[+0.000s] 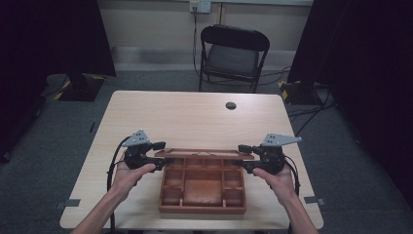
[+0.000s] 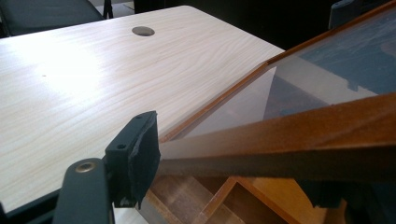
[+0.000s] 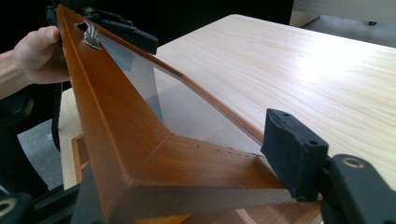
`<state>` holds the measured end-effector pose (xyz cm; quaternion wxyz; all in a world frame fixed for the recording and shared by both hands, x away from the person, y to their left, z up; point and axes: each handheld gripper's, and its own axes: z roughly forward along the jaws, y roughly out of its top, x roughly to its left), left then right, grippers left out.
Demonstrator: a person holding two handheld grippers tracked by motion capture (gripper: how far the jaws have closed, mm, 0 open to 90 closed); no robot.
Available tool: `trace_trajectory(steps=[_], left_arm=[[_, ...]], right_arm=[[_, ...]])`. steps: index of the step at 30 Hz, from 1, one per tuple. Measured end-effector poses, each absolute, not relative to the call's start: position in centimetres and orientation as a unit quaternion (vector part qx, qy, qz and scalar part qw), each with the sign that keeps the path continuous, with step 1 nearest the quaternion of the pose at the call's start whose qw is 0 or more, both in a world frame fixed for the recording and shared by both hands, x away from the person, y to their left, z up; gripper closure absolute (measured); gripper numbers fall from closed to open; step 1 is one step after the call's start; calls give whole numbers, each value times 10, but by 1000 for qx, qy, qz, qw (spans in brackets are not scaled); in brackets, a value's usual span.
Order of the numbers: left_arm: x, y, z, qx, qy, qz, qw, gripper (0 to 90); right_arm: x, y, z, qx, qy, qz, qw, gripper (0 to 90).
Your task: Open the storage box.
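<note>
Item: wooden box (image 1: 203,192), compartmented, near bench (image 1: 185,117) edge; glazed lid (image 3: 140,140) raised at its far side. Left claw (image 1: 163,155) and right claw (image 1: 242,157) each clamp a lid end. I'd swing both together, level, avoiding twist.

Tabletop (image 1: 195,117): pale wood grain, with a round cable hole (image 1: 231,105) set near the far edge. Folding chair (image 1: 234,53): black, placed beyond the tabletop on grey carpet. Black curtains (image 1: 53,36) are hung at both sides; cables (image 1: 311,109) are laid on the floor at right.
</note>
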<state>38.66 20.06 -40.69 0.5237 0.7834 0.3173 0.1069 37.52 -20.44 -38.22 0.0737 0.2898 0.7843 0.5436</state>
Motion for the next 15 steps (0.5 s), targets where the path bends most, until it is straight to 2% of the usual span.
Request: trace_trajectory(steps=[15], left_arm=[[395,198,-406,779,321,112,527,381]], right_arm=[[387,-212,-381,308,771,552,78,429]])
